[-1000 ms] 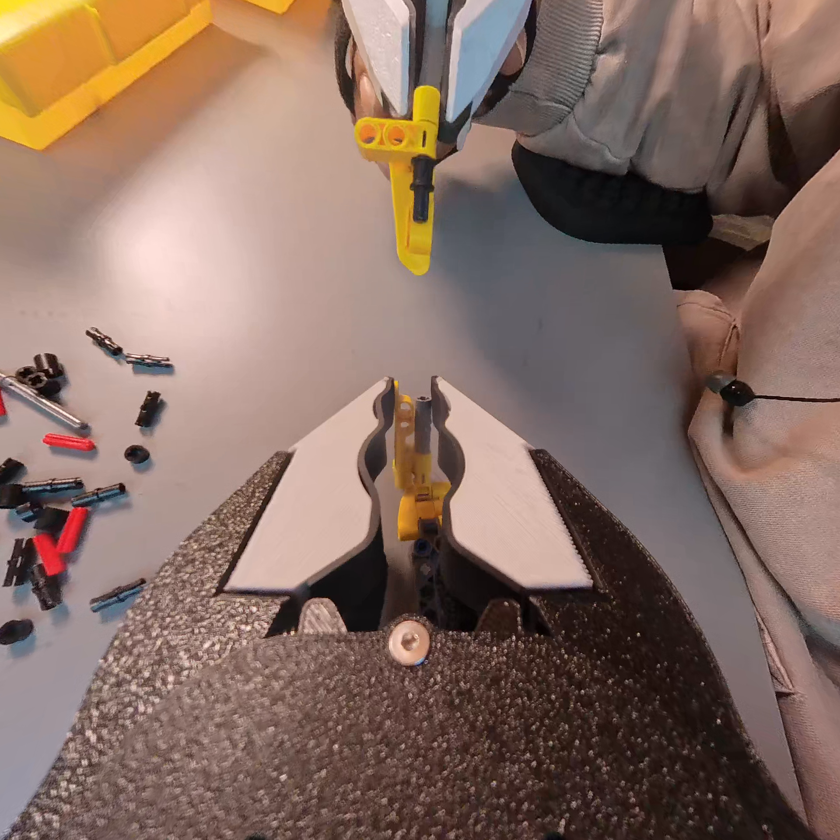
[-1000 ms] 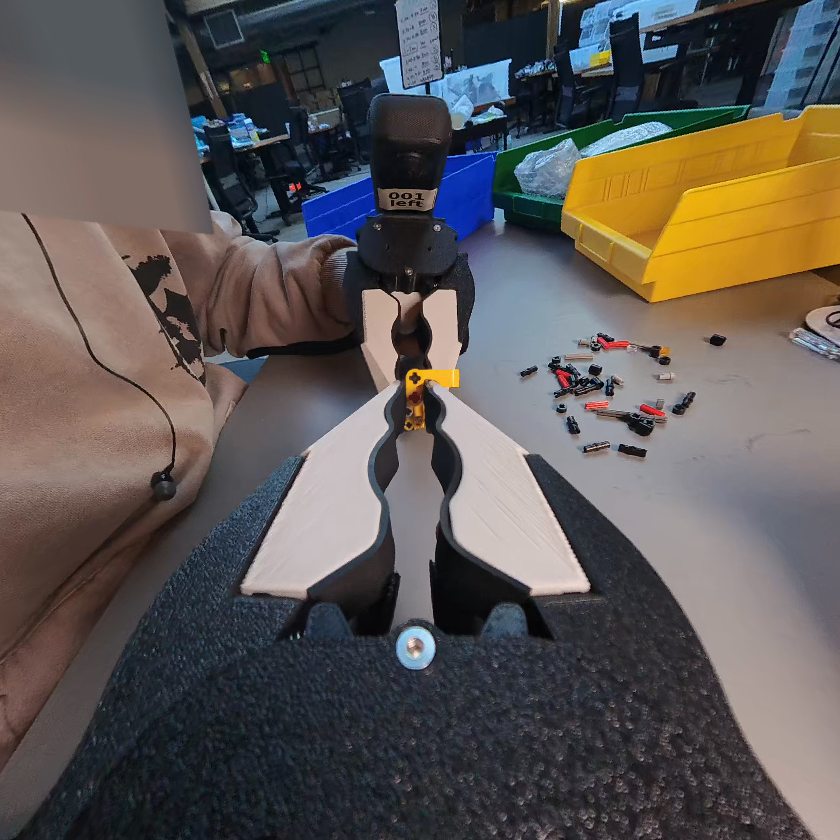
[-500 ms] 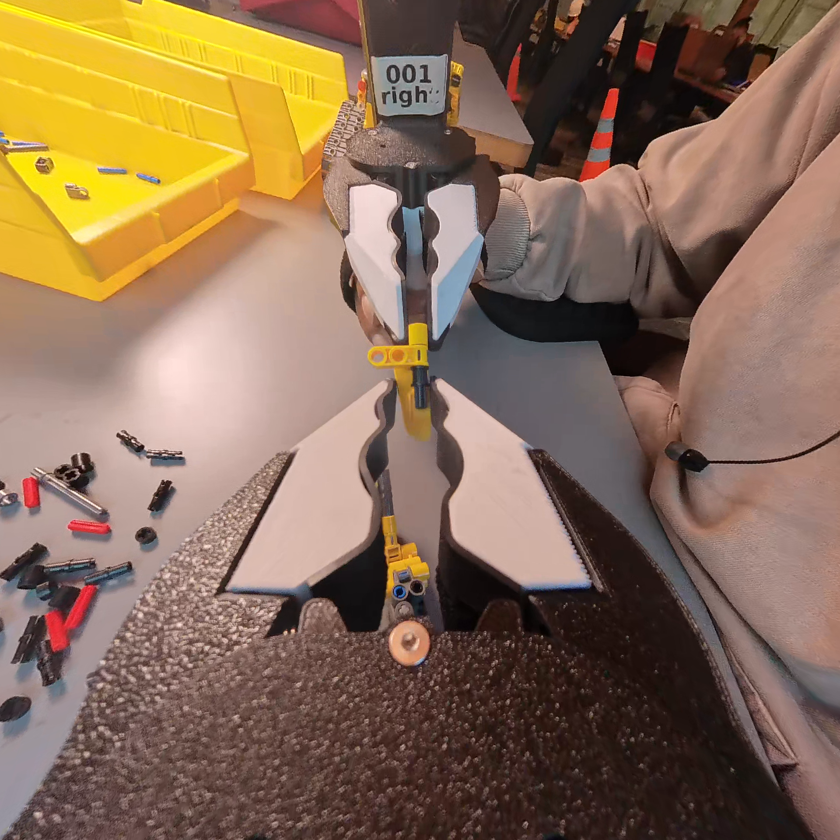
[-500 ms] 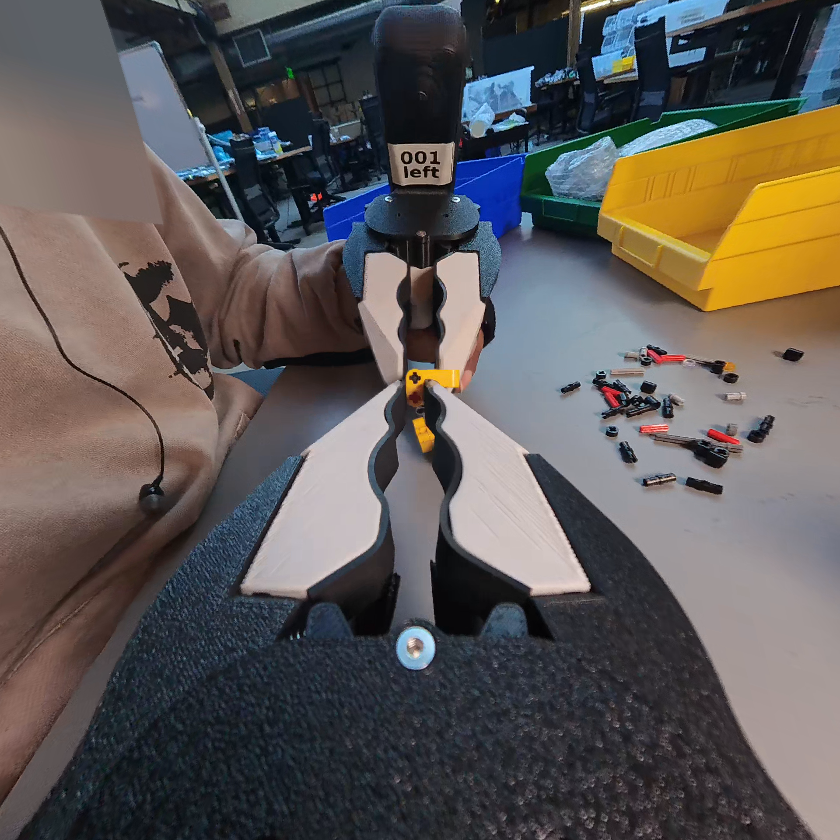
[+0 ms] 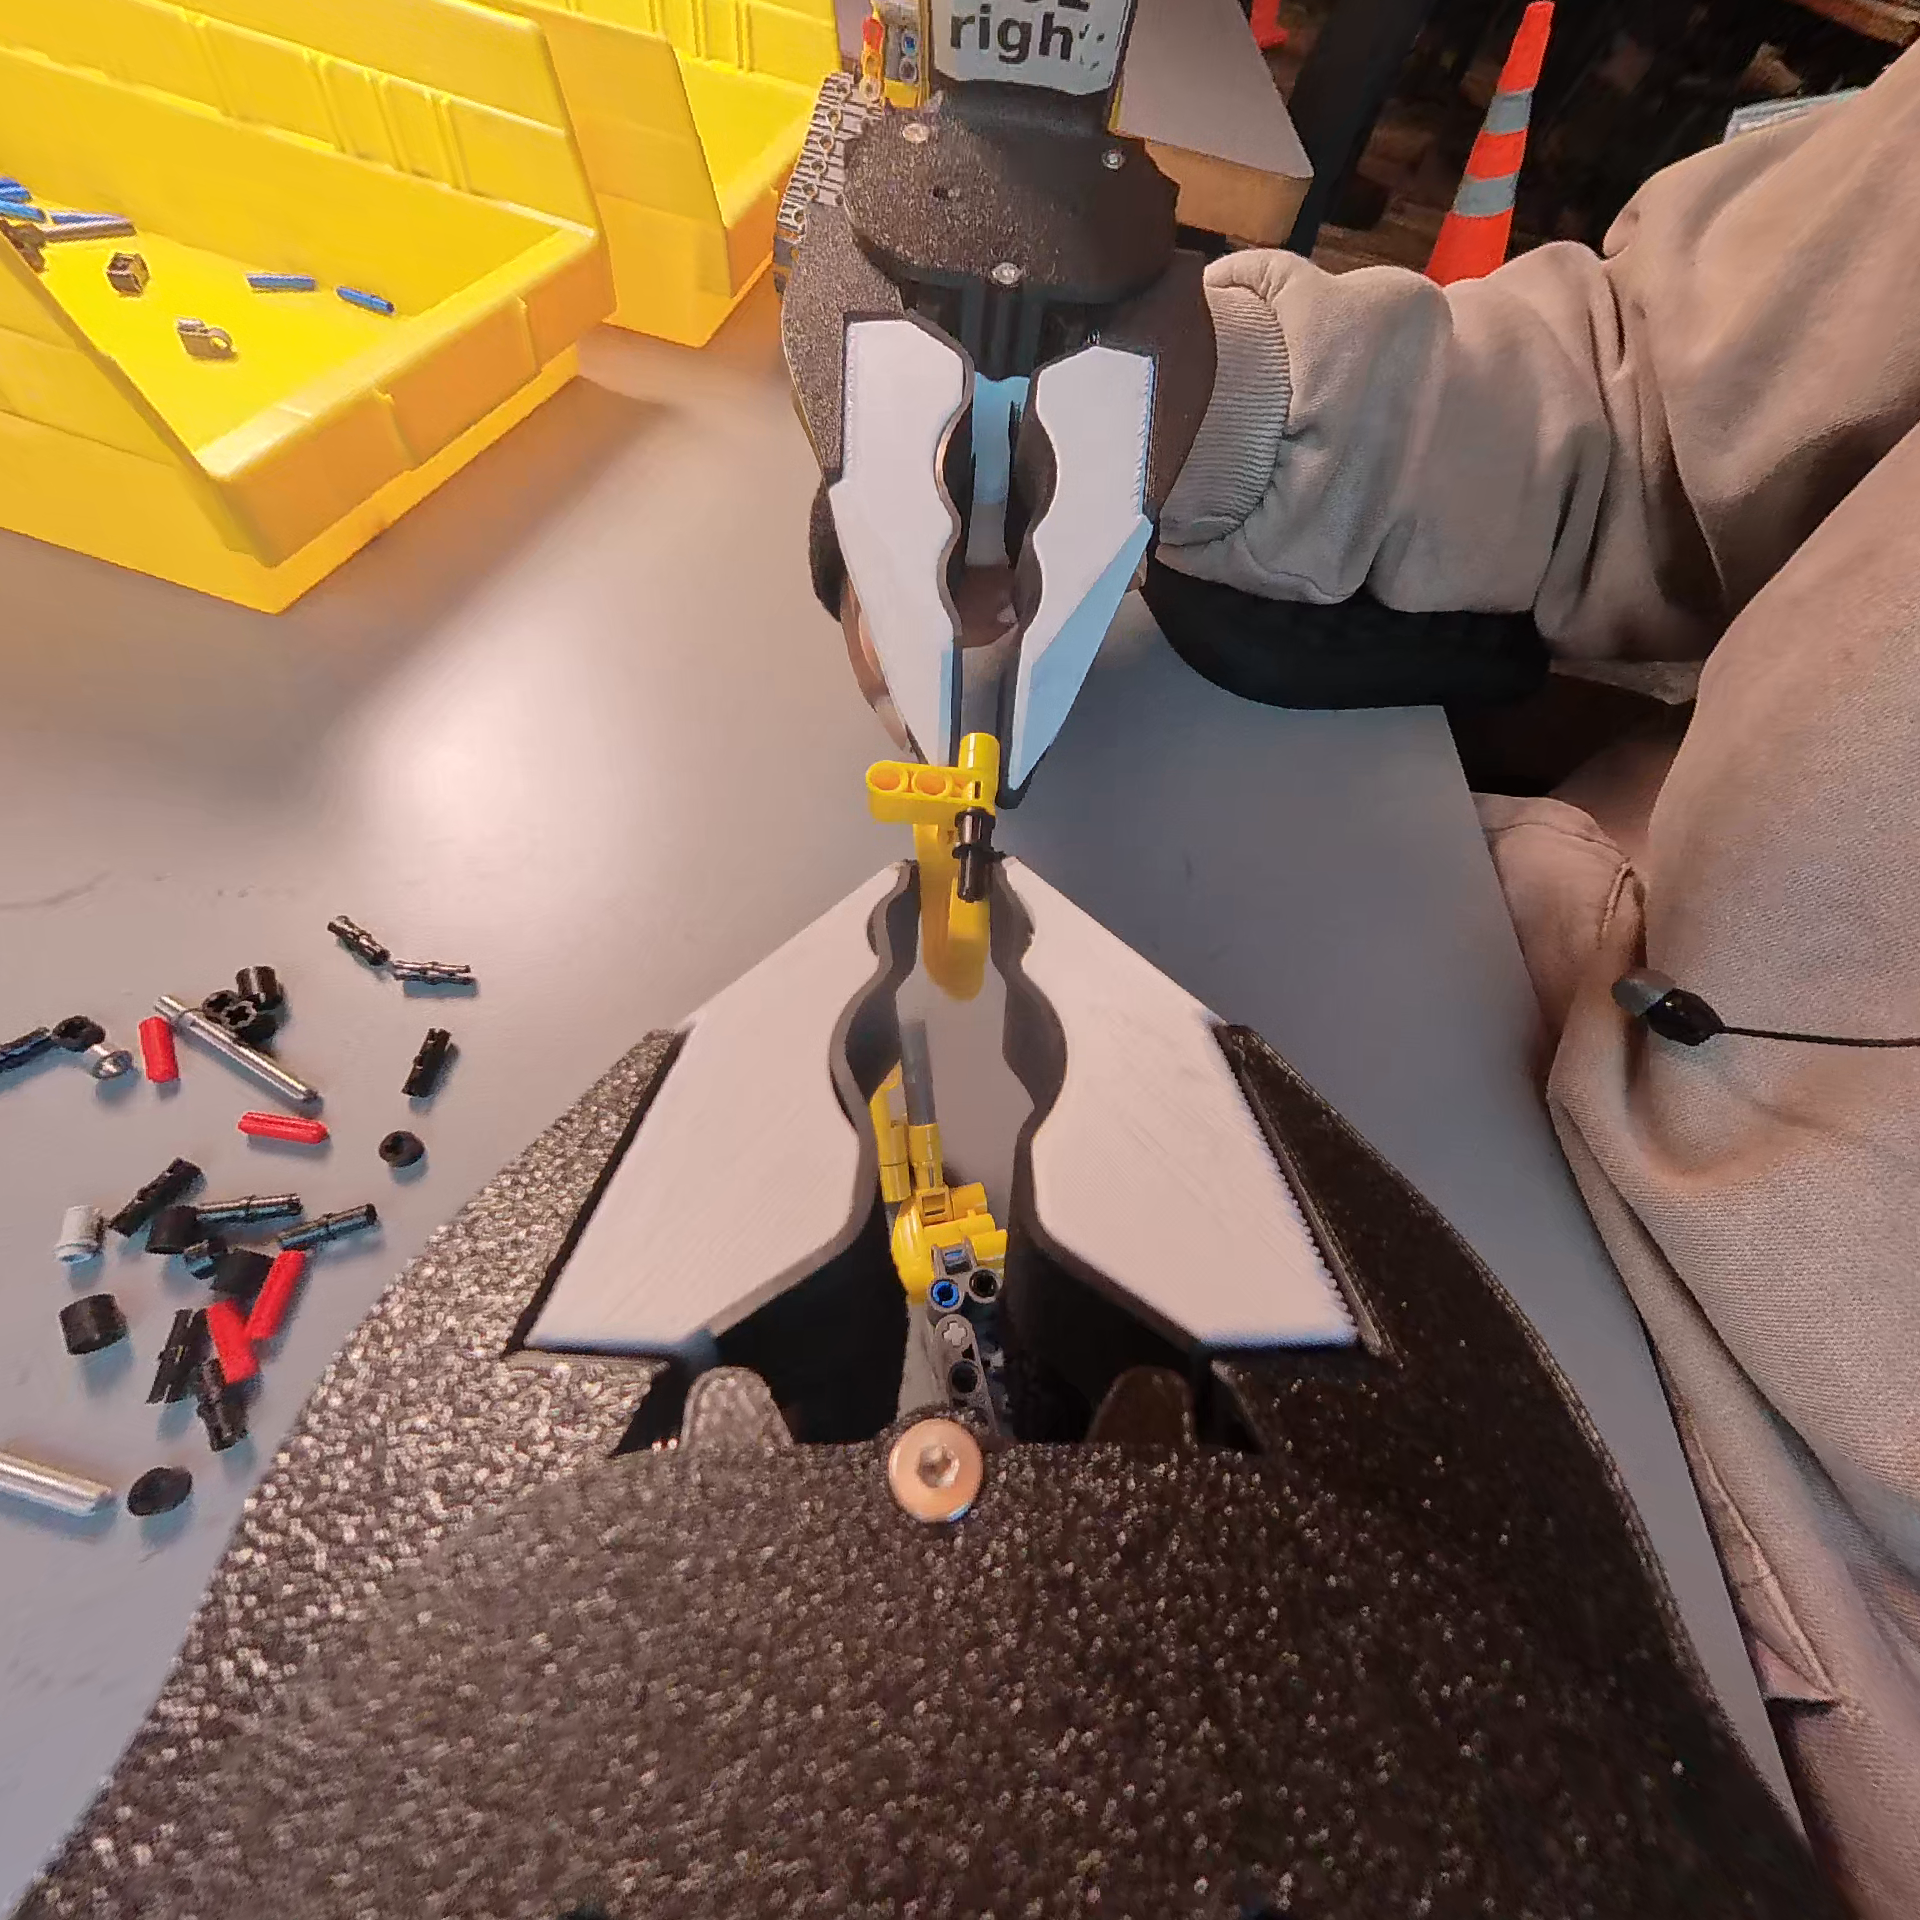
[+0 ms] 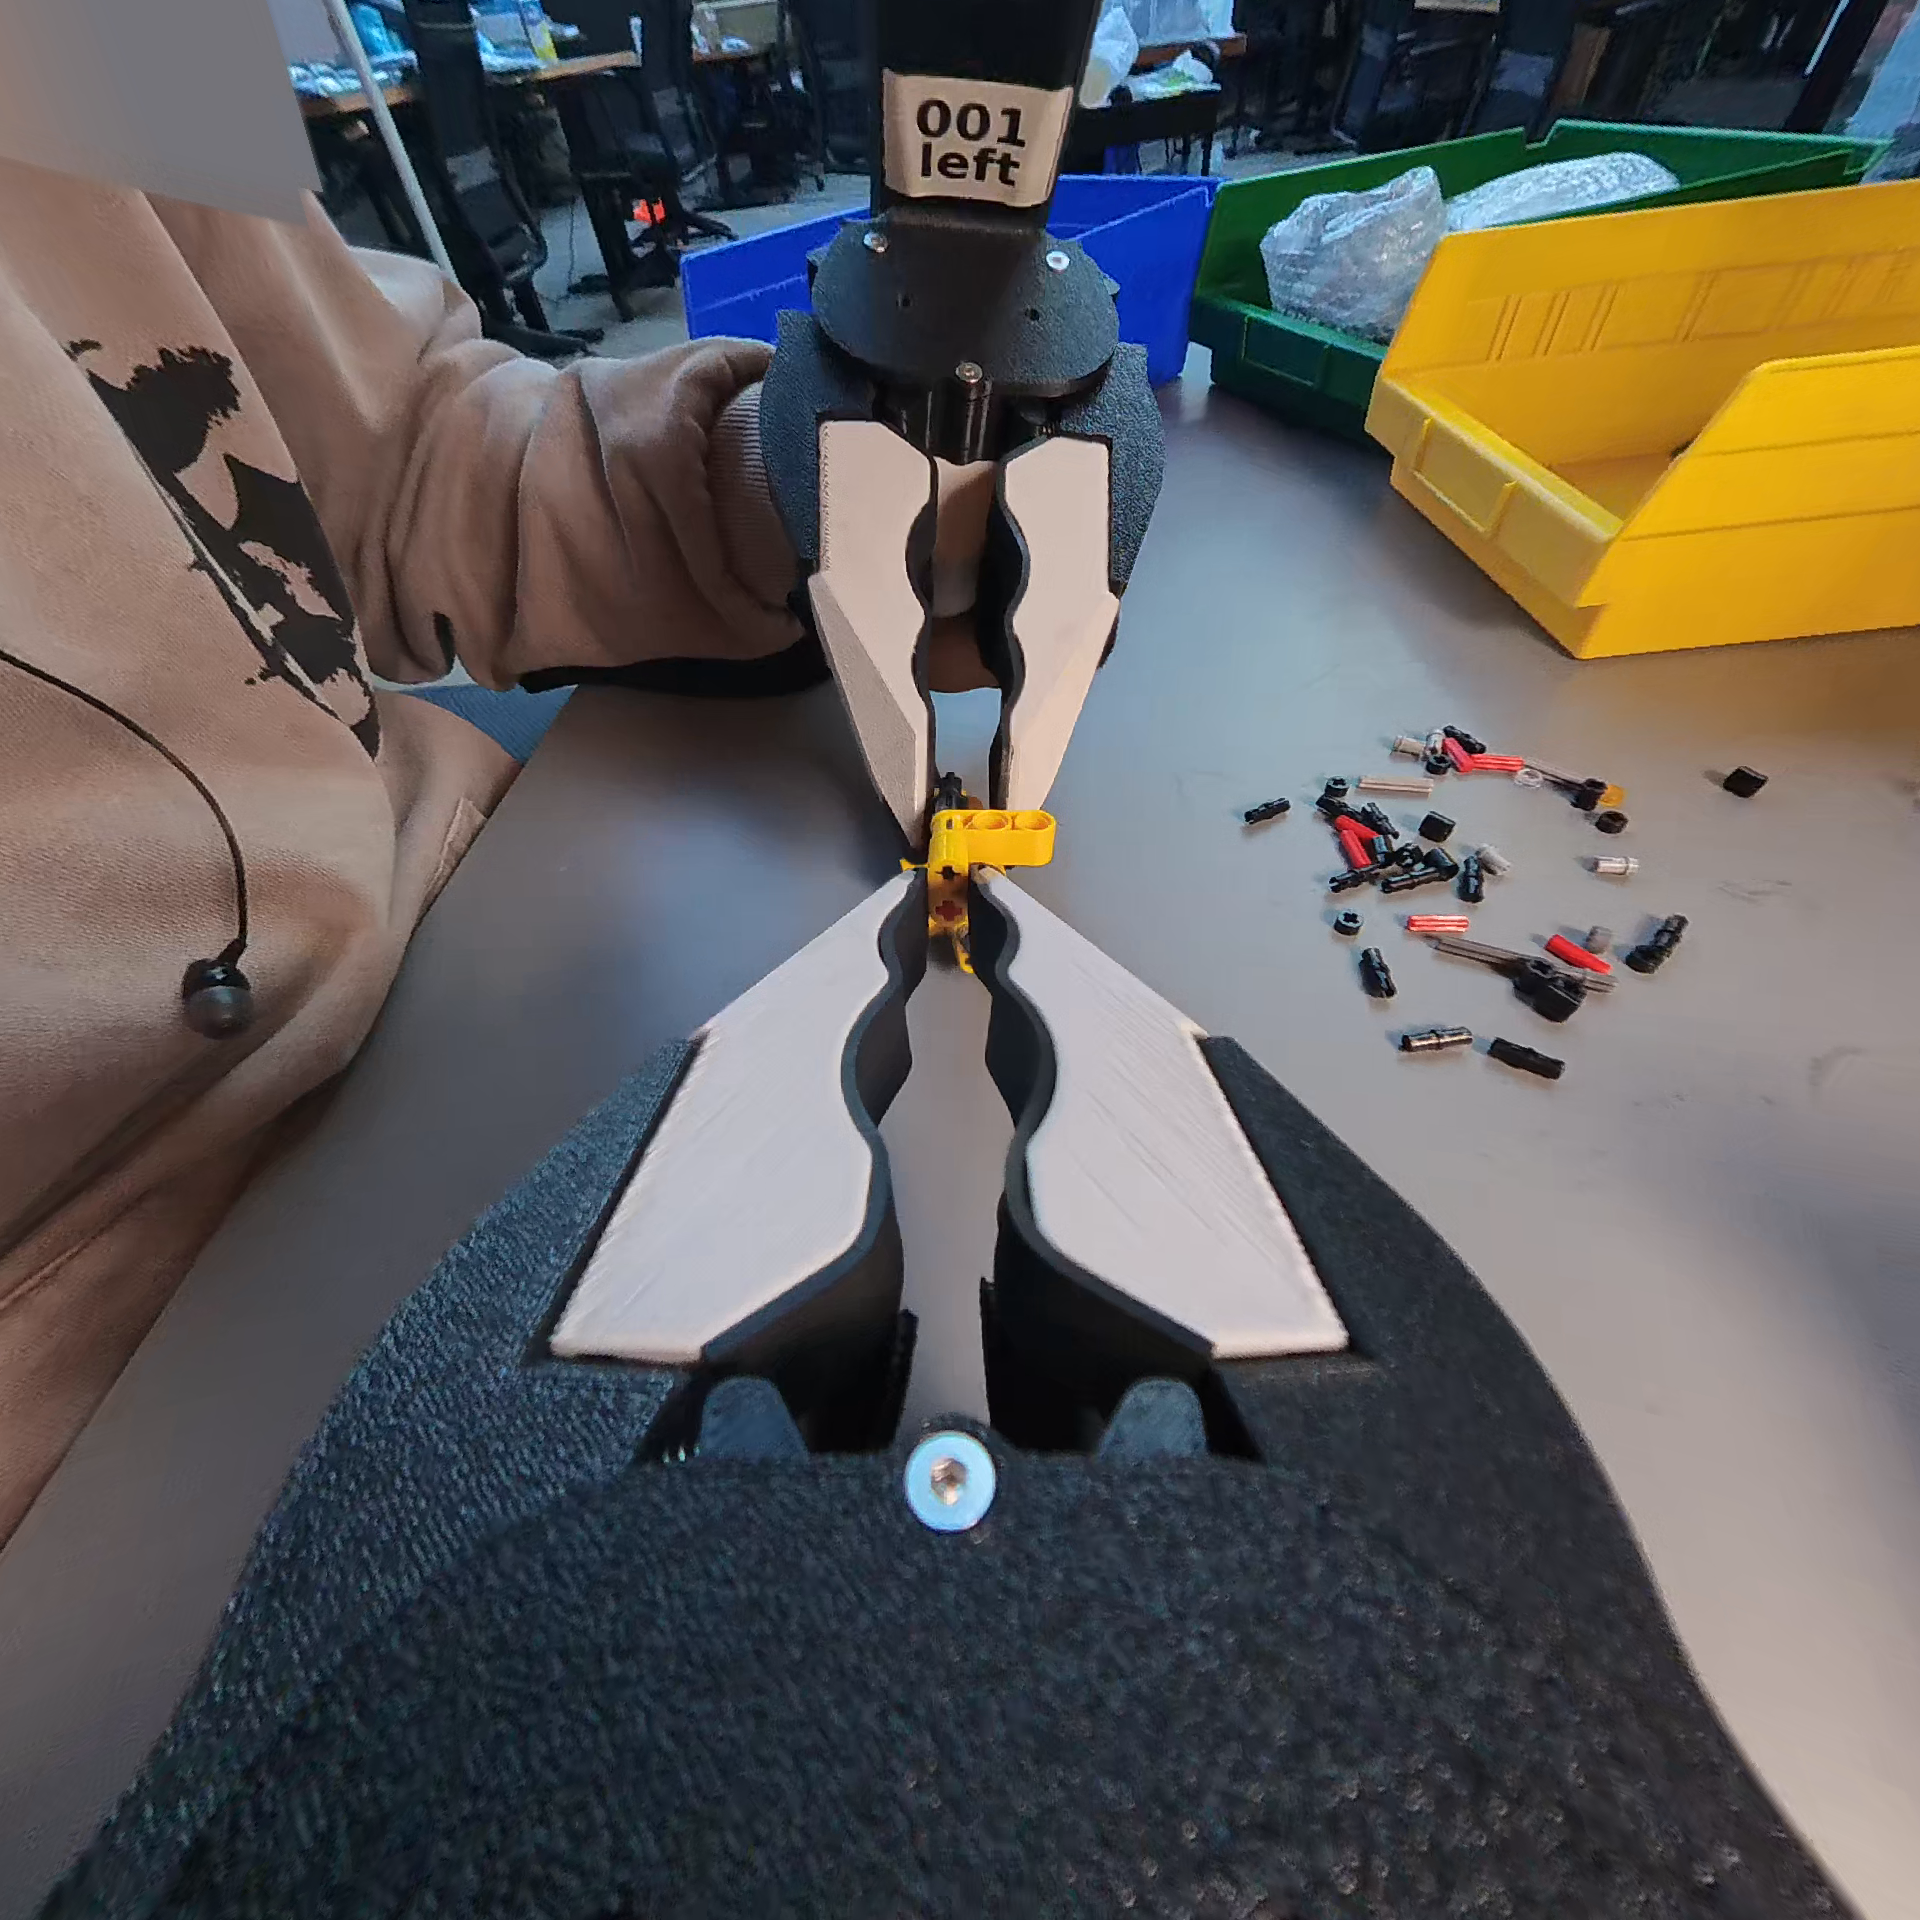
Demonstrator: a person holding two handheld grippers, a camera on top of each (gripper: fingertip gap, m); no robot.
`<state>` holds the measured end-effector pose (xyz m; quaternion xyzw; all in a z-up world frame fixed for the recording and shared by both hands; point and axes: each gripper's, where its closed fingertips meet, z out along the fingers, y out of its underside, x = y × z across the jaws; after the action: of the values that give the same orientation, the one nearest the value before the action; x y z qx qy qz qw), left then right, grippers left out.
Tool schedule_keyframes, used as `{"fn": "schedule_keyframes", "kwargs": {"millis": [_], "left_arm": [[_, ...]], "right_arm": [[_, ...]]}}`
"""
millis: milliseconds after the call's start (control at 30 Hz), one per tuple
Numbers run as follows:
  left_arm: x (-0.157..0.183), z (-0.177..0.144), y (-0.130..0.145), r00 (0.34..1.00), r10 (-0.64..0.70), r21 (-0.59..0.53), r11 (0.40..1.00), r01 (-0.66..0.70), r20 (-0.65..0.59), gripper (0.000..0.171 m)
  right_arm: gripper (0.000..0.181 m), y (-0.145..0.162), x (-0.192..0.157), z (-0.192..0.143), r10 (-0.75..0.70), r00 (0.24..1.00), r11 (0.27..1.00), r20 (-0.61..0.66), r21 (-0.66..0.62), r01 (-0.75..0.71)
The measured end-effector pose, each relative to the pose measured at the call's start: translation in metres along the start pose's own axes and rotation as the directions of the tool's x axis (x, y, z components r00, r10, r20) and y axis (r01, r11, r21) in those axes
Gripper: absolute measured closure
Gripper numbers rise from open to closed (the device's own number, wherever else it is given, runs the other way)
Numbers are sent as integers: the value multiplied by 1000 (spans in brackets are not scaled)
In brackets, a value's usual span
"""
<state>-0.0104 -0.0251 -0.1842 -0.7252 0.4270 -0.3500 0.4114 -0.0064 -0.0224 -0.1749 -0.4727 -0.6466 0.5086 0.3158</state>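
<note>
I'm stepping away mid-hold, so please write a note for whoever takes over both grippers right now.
Right gripper: shut on the yellow angled piece, which carries a black pin.
Left gripper: shut on the yellow-and-grey assembly, which sits deep between its fingers.
Position: the grippers meet tip to tip above the grey table. The piece's curved end reaches in between the left fingertips.
Unclear: whether the piece touches the assembly.
Elsewhere: loose pins and axles lie scattered on the table, and a yellow bin stands beyond them.
</note>
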Motion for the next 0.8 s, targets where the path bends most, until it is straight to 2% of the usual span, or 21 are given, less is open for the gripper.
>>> {"fn": "schedule_keyframes", "kwargs": {"millis": [233, 267, 300, 333, 367, 400, 500, 600, 667, 800], "left_arm": [[-4, 7, 0, 1000, 5, -20, 1000, -5, 28, 158], [-11, 3, 7, 998, 10, -54, 999, -7, 58, 159], [-26, -8, 18, 993, 8, -87, 996, 2, 118, 159], [-35, -21, 21, 991, -42, -53, 997, 50, 131, 159], [-37, -29, 16, 990, -74, -8, 997, 76, 118, 159], [-37, -28, 11, 991, -65, 6, 998, 65, 116, 159], [-30, 1, 7, 995, -78, -5, 997, 79, 67, 158], [-32, 20, 22, 994, -70, -89, 993, 78, 84, 158], [-29, 24, 30, 994, -89, -120, 988, 97, 70, 158], [-29, 24, 31, 993, -81, -129, 987, 92, 89, 158]], "right_arm": [[176, 6, 4, -9, 13, 1000, 999, 13, -32, -13], [176, 7, 5, -11, 14, 1000, 999, 12, -40, -13], [176, 11, 16, -23, 20, 999, 999, -39, -47, -22], [176, 8, 32, -46, 50, 993, 999, -109, 1, -50], [176, 2, 39, -65, 78, 988, 996, -136, 57, -71], [176, 0, 40, -70, 70, 987, 996, -145, 57, -62], [176, 5, 30, -40, 42, 994, 999, -98, -24, -45], [176, 44, 27, -15, -1, 996, 974, -95, -227, -21], [176, 62, 27, -12, -22, 993, 949, -113, -316, -15], [176, 72, 28, -12, -86, 985, 917, -146, -399, 21]]}}
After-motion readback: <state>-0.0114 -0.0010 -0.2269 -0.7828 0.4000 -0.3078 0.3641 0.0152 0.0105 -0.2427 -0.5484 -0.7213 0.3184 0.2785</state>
